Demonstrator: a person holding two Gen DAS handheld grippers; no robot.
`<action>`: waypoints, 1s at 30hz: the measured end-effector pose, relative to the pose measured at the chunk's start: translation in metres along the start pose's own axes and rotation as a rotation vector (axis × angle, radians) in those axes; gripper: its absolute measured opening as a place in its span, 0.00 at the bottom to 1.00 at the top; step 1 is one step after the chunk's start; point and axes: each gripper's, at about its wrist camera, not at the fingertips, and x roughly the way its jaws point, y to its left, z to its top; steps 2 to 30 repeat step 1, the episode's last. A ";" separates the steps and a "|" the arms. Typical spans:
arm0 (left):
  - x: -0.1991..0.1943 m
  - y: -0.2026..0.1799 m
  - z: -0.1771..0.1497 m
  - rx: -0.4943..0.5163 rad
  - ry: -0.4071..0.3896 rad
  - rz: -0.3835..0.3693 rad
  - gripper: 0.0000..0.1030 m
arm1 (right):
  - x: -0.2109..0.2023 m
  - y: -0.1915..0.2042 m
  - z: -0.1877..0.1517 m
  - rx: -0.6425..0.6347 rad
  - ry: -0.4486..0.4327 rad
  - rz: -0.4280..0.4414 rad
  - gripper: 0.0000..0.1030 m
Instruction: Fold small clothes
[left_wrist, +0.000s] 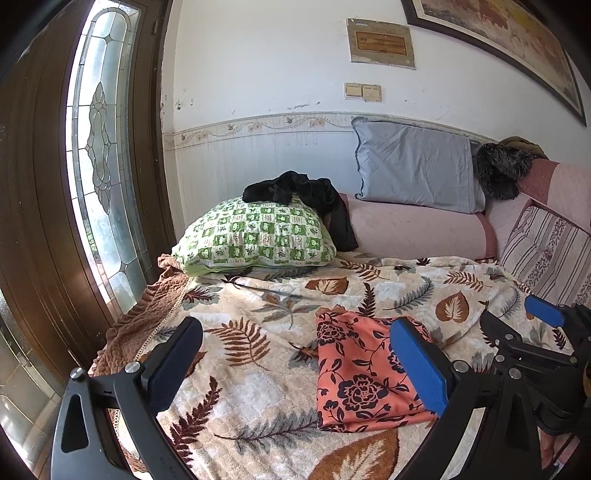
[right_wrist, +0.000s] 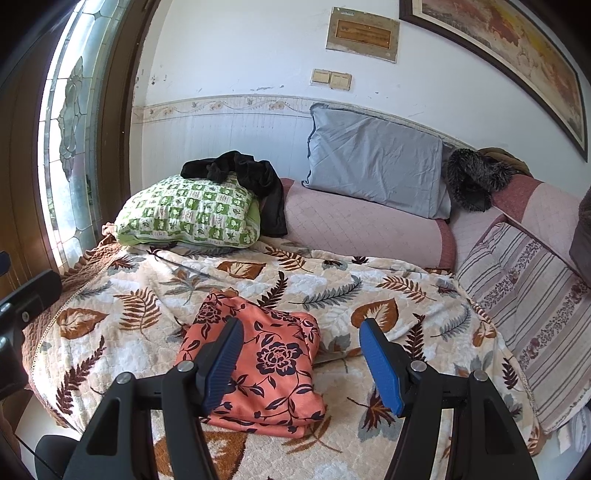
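A folded orange cloth with a dark flower print (left_wrist: 354, 373) lies on the leaf-patterned blanket (left_wrist: 258, 332). It also shows in the right wrist view (right_wrist: 266, 369). My left gripper (left_wrist: 299, 354) is open and empty, held above the blanket with the cloth under its right finger. My right gripper (right_wrist: 301, 354) is open and empty, above the cloth's right part. The right gripper also shows at the right edge of the left wrist view (left_wrist: 532, 332). A black garment (left_wrist: 310, 195) lies crumpled on the green checked pillow (left_wrist: 255, 236) at the back.
A grey pillow (left_wrist: 413, 173) leans on the wall above a pink bolster (left_wrist: 417, 229). A striped cushion (right_wrist: 524, 295) lies at the right. A dark furry item (right_wrist: 472, 177) sits on the sofa back. A wooden door with glass (left_wrist: 99, 147) stands at the left.
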 end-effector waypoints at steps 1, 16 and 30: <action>0.004 0.000 0.000 -0.001 0.002 0.003 0.98 | 0.003 0.000 0.000 0.000 0.005 0.002 0.67; 0.004 0.000 0.000 -0.001 0.002 0.003 0.98 | 0.003 0.000 0.000 0.000 0.005 0.002 0.67; 0.004 0.000 0.000 -0.001 0.002 0.003 0.98 | 0.003 0.000 0.000 0.000 0.005 0.002 0.67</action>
